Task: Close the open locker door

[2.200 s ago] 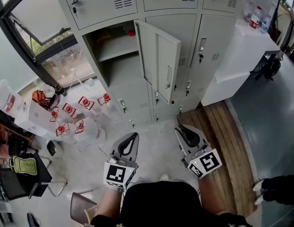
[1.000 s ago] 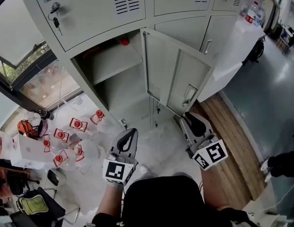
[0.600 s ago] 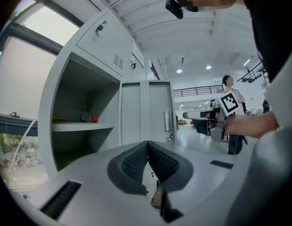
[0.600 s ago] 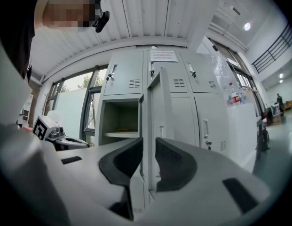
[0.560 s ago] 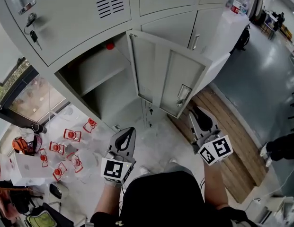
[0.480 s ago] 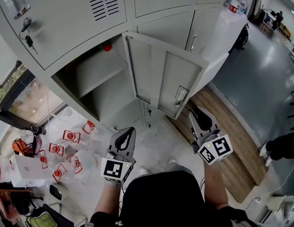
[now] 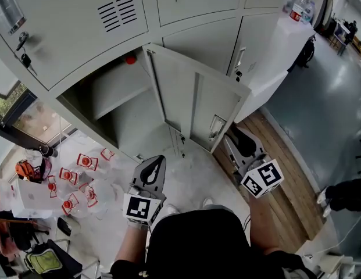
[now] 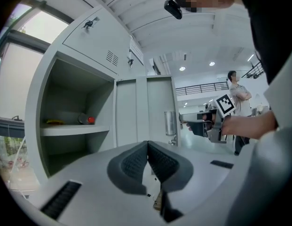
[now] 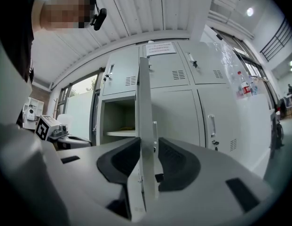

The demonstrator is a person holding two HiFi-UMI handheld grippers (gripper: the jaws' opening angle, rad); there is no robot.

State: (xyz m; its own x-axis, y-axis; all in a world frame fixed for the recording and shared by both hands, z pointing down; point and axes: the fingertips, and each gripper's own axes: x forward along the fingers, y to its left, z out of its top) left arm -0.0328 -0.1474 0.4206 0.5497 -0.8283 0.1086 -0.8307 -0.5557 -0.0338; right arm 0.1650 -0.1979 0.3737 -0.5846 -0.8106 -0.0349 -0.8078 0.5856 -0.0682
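The grey locker door [image 7: 186, 103] stands swung out from its open compartment [image 7: 104, 97]. A shelf inside carries a red-capped item [image 7: 130, 58]. My right gripper [image 7: 231, 137] is at the door's free edge, just below the latch plate. In the right gripper view the door edge [image 9: 146, 107] runs straight between the two pads, and my right gripper [image 9: 148, 147] is shut on it. My left gripper [image 7: 157, 163] hangs lower, in front of the compartment and apart from the door. It is shut and empty in the left gripper view [image 8: 147, 149], which also shows the door [image 8: 146, 112].
Closed lockers surround the open one; keys [image 7: 23, 51] hang from the upper left door. Red-capped bottles [image 7: 75, 182] lie on the floor at left. A white counter [image 7: 279, 51] and a wooden platform [image 7: 273, 173] are to the right. A chair [image 7: 46, 260] stands at the lower left.
The person has stepped closer to the lockers. My right gripper has moved up and left to the door's free edge. My left gripper has hardly moved.
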